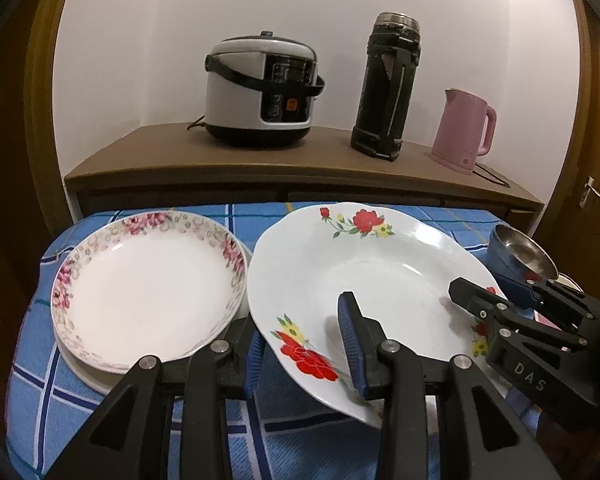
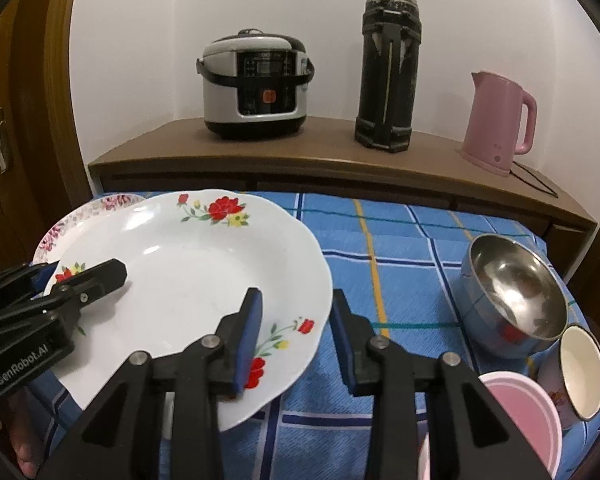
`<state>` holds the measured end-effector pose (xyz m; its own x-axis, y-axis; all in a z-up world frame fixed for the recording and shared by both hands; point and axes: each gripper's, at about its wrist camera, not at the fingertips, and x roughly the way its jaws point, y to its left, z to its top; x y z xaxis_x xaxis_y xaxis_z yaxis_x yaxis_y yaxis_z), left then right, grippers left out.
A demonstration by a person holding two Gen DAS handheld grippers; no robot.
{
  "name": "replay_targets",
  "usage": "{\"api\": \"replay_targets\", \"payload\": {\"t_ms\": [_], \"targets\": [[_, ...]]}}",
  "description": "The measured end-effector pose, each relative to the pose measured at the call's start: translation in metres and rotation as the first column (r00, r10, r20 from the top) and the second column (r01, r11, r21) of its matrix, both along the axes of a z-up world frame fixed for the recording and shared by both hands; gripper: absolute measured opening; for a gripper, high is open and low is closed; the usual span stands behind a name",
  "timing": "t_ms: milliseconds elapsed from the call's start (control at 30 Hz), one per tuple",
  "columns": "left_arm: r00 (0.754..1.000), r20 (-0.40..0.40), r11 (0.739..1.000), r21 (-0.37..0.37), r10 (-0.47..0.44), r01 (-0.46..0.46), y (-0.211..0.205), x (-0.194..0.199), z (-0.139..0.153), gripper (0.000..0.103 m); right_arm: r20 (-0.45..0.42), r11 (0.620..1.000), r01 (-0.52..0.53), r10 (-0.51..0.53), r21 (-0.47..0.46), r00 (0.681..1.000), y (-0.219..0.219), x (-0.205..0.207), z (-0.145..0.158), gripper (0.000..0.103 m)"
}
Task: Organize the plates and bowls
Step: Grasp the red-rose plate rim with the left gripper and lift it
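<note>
Both hand-held grippers, left (image 1: 304, 344) and right (image 2: 296, 336), straddle the red-flowered plate's (image 1: 364, 264) rim, jaws apart.

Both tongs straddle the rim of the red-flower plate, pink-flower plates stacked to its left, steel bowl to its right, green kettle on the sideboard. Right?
One thing is wrong: the kettle on the sideboard is pink, not green, as the right wrist view shows. The rest holds: left tongs and right tongs both straddle the rim of the red-flower plate, the pink-flower plates are stacked to its left and the steel bowl sits to its right.
</note>
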<state>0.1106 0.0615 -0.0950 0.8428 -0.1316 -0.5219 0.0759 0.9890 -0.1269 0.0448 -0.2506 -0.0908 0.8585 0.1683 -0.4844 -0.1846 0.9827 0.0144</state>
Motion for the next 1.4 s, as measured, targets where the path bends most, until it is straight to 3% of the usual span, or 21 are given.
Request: {"api": "replay_targets", "payload": {"t_ms": [200, 667, 967, 1400], "targets": [[0.998, 0.059, 1.0, 0.023, -0.01, 0.009, -0.005, 0.0, 0.011, 0.038, 0.014, 1.0, 0.004, -0.004, -0.006, 1.0, 0.045, 0.006, -0.012, 0.035], [0.991, 0.132, 0.999, 0.031, -0.023, 0.019, -0.001, 0.003, 0.034, 0.038, 0.079, 1.0, -0.01, 0.01, -0.005, 0.997, 0.104, 0.022, 0.011, 0.035], [0.989, 0.147, 1.0, 0.01, -0.011, 0.01, 0.008, 0.005, 0.041, 0.038, 0.103, 1.0, -0.029, 0.029, -0.008, 0.994, 0.147, 0.039, 0.024, 0.035], [0.988, 0.153, 1.0, -0.014, 0.028, -0.026, 0.03, 0.006, 0.044, 0.038, 0.106, 0.997, -0.072, 0.073, -0.016, 0.992, 0.177, 0.051, 0.031, 0.031]]}}
